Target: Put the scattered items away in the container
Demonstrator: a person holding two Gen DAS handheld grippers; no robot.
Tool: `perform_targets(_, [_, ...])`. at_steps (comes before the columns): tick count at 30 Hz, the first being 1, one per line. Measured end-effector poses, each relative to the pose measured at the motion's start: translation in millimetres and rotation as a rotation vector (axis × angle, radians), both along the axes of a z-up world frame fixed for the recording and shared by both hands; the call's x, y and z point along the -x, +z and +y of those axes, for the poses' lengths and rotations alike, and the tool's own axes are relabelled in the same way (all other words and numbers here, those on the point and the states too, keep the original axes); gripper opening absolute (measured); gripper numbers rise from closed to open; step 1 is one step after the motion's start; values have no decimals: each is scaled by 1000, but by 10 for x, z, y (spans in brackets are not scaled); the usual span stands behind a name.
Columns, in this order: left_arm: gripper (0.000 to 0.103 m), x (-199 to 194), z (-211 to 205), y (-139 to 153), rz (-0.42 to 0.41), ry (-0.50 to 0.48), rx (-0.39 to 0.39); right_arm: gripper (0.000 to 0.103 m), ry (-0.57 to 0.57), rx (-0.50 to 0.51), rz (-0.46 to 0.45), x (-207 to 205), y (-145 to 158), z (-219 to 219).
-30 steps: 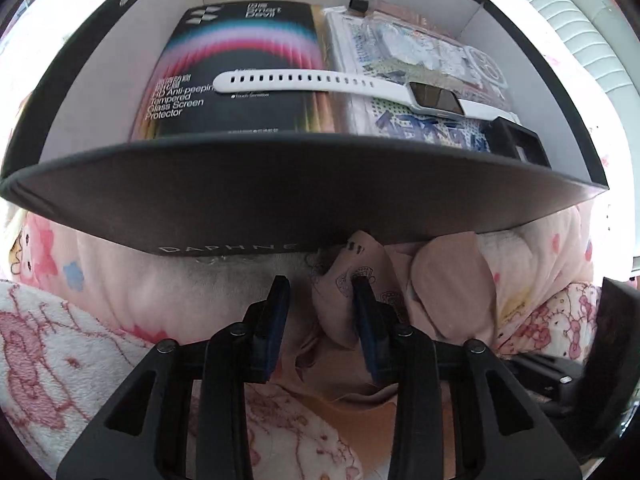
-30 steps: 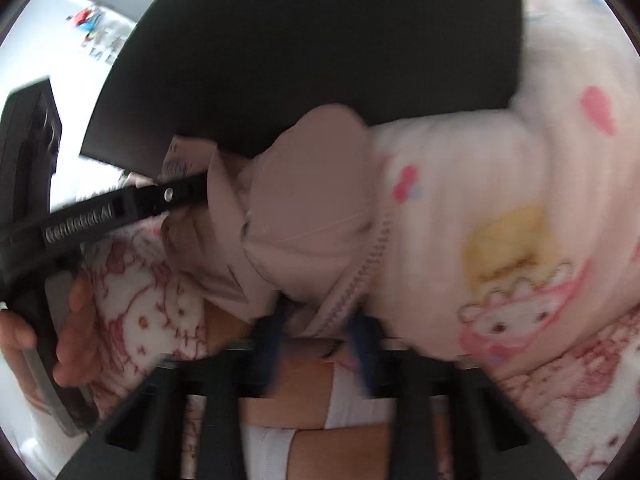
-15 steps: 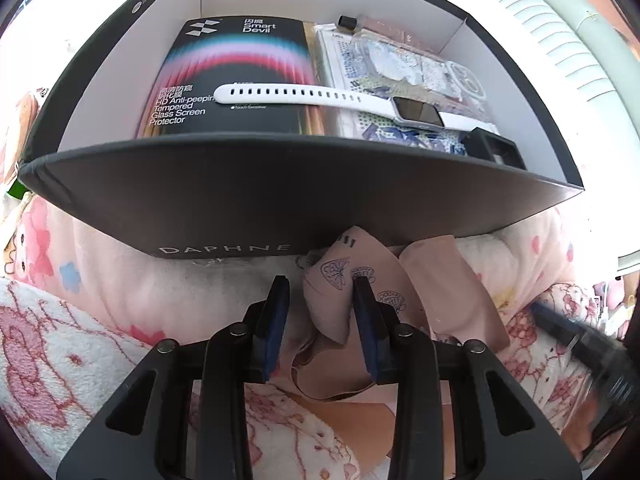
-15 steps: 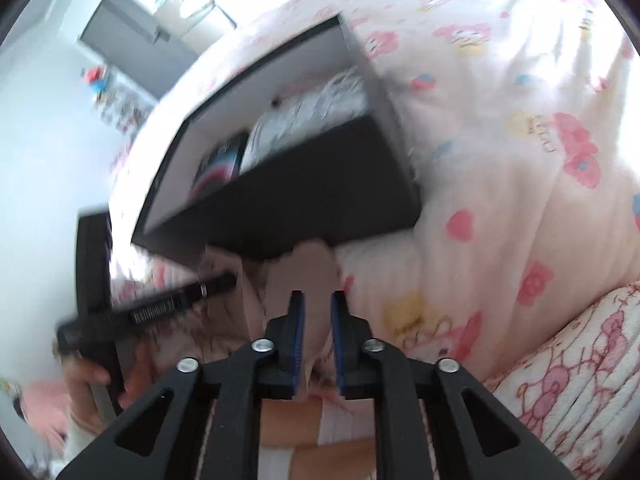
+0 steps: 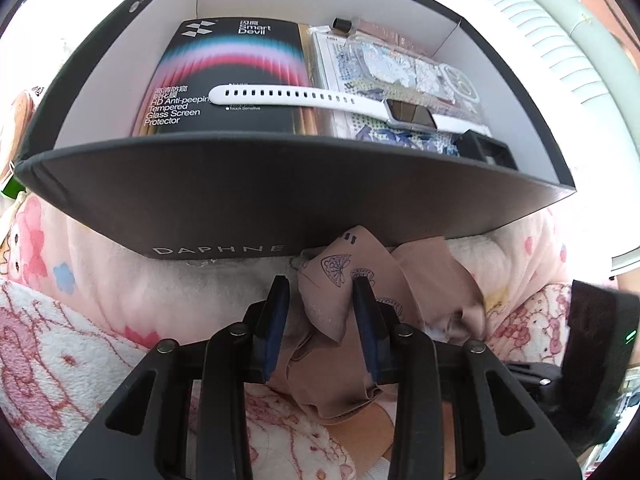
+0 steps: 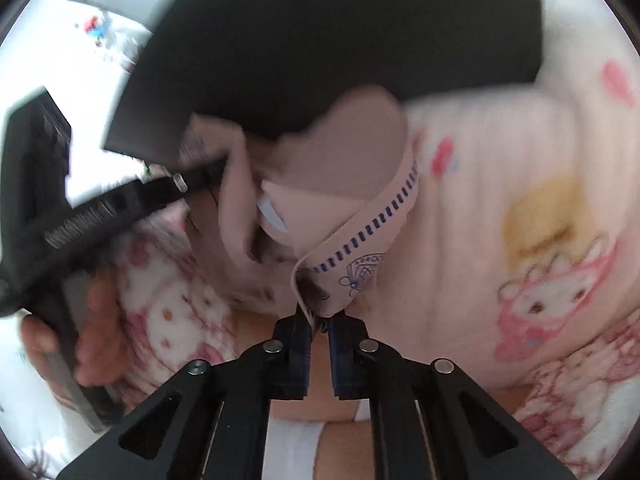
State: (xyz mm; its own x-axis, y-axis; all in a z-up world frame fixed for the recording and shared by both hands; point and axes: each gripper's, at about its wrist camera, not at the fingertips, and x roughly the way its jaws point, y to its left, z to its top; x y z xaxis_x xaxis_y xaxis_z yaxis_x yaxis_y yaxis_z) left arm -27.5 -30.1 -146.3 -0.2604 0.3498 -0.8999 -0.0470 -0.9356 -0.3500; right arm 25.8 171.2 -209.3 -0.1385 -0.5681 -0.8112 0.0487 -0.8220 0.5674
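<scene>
Black cardboard box (image 5: 280, 200), lettered DAPHNE on its near wall, white inside, sits on your pink cartoon-print blanket (image 5: 80, 280).

Contents, left to right in your left wrist view:
- Screen protector pack (image 5: 224, 76), black with a rainbow arc, flat on the box floor at the left.
- White watch (image 5: 320, 100), strap laid across the pack, its dark face toward the right.
- Clear printed packet (image 5: 400, 68), right half of the box, under the watch face.
- Small black-capped tube (image 5: 360, 26), against the far wall.
- Small black open-topped piece (image 5: 486, 148), near right corner.

Outside the box:
- Pinkish-tan printed cloth (image 5: 348, 288), crumpled on the blanket, touching the foot of the near wall.
- Your left gripper (image 5: 320, 292): jaws well apart, a fold of the cloth lying between them; the right finger touches it, the left finger stands clear. Nothing is clamped.
- Your right gripper (image 6: 318, 320): jaws drawn nearly together on the cloth's (image 6: 344, 216) edge, near its dashed trim and fan print, in front of the box's dark wall (image 6: 340, 40).
- Your left hand (image 6: 92, 340), seen from the right wrist view, wrapped round the other tool's black handle at far left; this view is blurred.
</scene>
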Motion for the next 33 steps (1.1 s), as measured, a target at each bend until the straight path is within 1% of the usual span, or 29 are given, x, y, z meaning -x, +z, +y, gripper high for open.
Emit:
perform_targets(2, [33,2,-13,-1,1,8,-12,4,-34,88,27,6,173,111])
perform_targets(3, [33,4,-6,-4,1,8,-10,3,-52,119,55,12,288,167])
perform_targets(5, [33,6,-15,-26,1,1,1,3,-77,119,137,16,543,253])
perform_targets(7, [33,13,-8,-41,-4,-6,6,3,-106,126,203,34,707,332])
perform_targets(8, [33,9,-5,-58,-10,-7,12,3,-120,115,221,49,730,357])
perform_targets(9, [33,93,120,-102,-20,-7,22,3,-133,90,238,63,742,394])
perform_targets(10, [33,105,140,-128,-30,-8,32,3,-156,61,241,145,833,507])
perform_targets(12, [33,117,177,-151,-32,-12,43,3,-196,25,217,185,736,567])
perform_targets(13, [33,123,203,-162,-33,-20,48,3,-207,10,210,236,757,606])
perform_targets(14, [30,127,228,-175,-37,-29,53,3,-223,-11,206,247,782,754])
perform_targets(15, [18,130,248,-184,-39,-37,49,4,-228,-30,204,242,786,820])
perform_targets(16, [14,133,260,-191,-43,-41,32,5,-221,-38,193,280,757,851])
perform_targets(17, [11,131,266,-187,-41,-44,20,12,-206,-45,175,306,726,865])
perform_targets(18, [10,125,268,-172,-33,-45,13,25,-193,-59,151,320,681,864])
perform_targets(19, [10,114,259,-146,-23,-43,-7,32,-190,-71,134,336,641,899])
perform_targets(20, [10,106,239,-125,-16,-37,-30,43,-190,-73,123,347,613,908])
perform_targets(21, [10,98,208,-113,-14,-22,-51,46,-193,-62,122,321,612,940])
perform_targets(22, [11,96,167,-110,-16,-1,-70,47,-197,-46,122,339,593,938])
perform_targets(23, [23,99,137,-119,-25,12,-88,51,-198,-33,119,360,576,940])
perform_targets(24, [44,105,129,-134,-35,14,-106,55,-200,-30,113,399,520,908])
perform_targets(25, [49,132,140,-133,-40,6,-117,56,-203,-31,107,438,487,908])
perform_targets(26, [50,135,186,-139,-38,-7,-96,59,-199,-30,99,476,453,899])
perform_targets(28, [51,146,305,-177,-41,-36,-18,59,-179,-35,60,541,361,872])
perform_targets(29, [48,150,359,-206,-44,-50,10,59,-170,-29,60,563,346,866])
perform_targets(30, [39,146,404,-218,-41,-62,29,60,-159,-25,73,571,341,843])
perform_targets(31, [29,149,432,-220,-38,-75,33,58,-140,-26,88,571,353,812])
perform_targets(32, [14,152,444,-219,-38,-83,30,43,-119,-19,107,563,375,785])
perform_targets(33, [10,148,445,-206,-34,-87,13,20,-106,-18,113,553,392,770])
